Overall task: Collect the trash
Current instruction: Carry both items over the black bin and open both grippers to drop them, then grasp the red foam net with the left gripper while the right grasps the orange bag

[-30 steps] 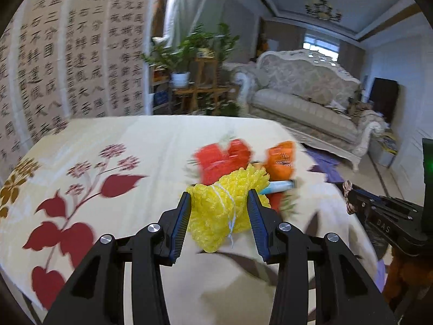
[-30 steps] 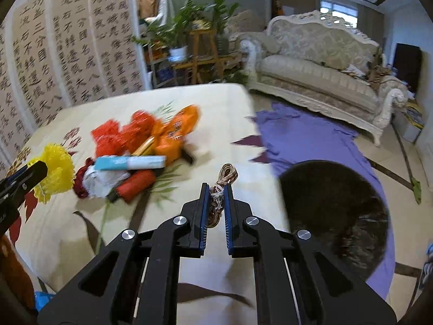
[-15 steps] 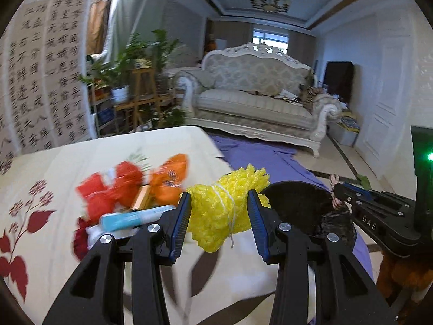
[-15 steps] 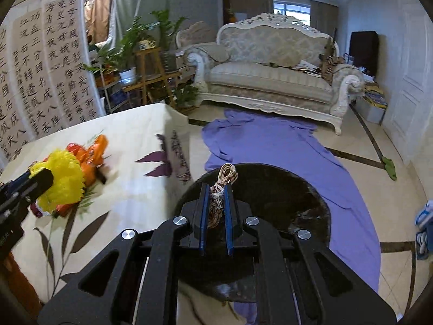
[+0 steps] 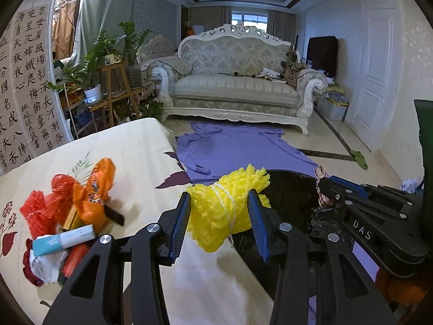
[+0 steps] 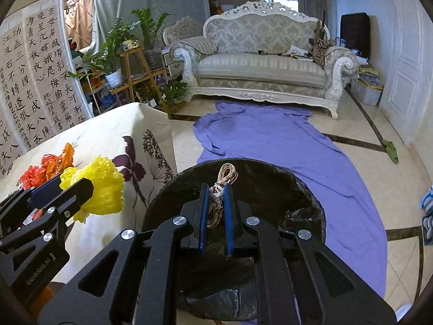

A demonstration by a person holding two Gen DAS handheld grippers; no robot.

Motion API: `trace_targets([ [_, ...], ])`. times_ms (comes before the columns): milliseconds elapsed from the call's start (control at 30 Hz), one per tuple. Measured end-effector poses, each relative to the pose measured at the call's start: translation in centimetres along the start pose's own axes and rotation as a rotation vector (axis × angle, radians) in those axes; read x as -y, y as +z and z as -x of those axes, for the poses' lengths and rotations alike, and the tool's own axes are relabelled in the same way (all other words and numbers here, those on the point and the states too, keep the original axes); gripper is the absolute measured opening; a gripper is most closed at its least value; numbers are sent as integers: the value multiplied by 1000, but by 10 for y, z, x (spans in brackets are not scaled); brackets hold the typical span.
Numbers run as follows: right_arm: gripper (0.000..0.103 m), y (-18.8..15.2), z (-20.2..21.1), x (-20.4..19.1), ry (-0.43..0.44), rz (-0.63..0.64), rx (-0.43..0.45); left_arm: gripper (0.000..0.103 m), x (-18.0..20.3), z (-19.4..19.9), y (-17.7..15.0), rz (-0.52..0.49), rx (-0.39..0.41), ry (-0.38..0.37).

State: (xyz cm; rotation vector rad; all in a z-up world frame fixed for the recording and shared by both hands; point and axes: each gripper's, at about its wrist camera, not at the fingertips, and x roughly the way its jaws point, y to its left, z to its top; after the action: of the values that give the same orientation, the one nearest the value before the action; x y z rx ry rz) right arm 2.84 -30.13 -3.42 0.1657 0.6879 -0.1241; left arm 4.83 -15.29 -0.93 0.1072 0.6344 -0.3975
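Observation:
My left gripper (image 5: 219, 203) is shut on a yellow foam net bundle (image 5: 226, 208) tied with white string, held over the table's right edge beside the bin. The same yellow bundle (image 6: 101, 188) shows at the left of the right wrist view. My right gripper (image 6: 216, 189) is shut on a small coil of brown twine (image 6: 220, 187), hanging above the round bin with a black liner (image 6: 270, 187). The right gripper with its twine (image 5: 320, 187) also appears at the right of the left wrist view. A heap of red and orange wrappers with a blue-white tube (image 5: 65, 239) lies on the floral tablecloth (image 5: 140, 149).
A purple cloth (image 6: 284, 138) is spread on the tiled floor behind the bin. A white ornate sofa (image 6: 265, 62) stands at the back, potted plants on wooden stands (image 6: 130, 51) to its left. A calligraphy screen (image 6: 35, 75) runs along the table's far side.
Both grippers swung right from over the table toward the bin, each keeping its load. The trash heap slid to the left of both views, and the bin now lies beneath the right gripper.

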Motion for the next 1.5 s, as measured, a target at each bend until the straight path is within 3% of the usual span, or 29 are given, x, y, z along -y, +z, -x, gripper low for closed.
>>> trace_targets([
  [133, 13, 0, -8, 8, -2, -17, -9, 47, 2, -6, 0, 1, -14, -9],
  [200, 18, -1, -10, 12, -9, -24, -12, 49, 4, -11, -1, -2, -23, -11],
  [233, 25, -1, -11, 13, -13, -28, -12, 52, 5, -12, -2, -4, -28, -12],
  [333, 28, -1, -10, 18, -24, -41, -5, 61, 8, -16, -2, 4, -36, -16],
  [733, 77, 1, 4, 21, -86, -75, 45, 75, 3, -3, -3, 16, -21, -2],
  [1067, 79, -1, 7, -25, -3, -25, 45, 76, -40, 31, -13, 57, 3, 107],
  [1500, 79, 5, 0, -125, 149, 126, 12, 76, -144, 64, -24, 205, 10, 318],
])
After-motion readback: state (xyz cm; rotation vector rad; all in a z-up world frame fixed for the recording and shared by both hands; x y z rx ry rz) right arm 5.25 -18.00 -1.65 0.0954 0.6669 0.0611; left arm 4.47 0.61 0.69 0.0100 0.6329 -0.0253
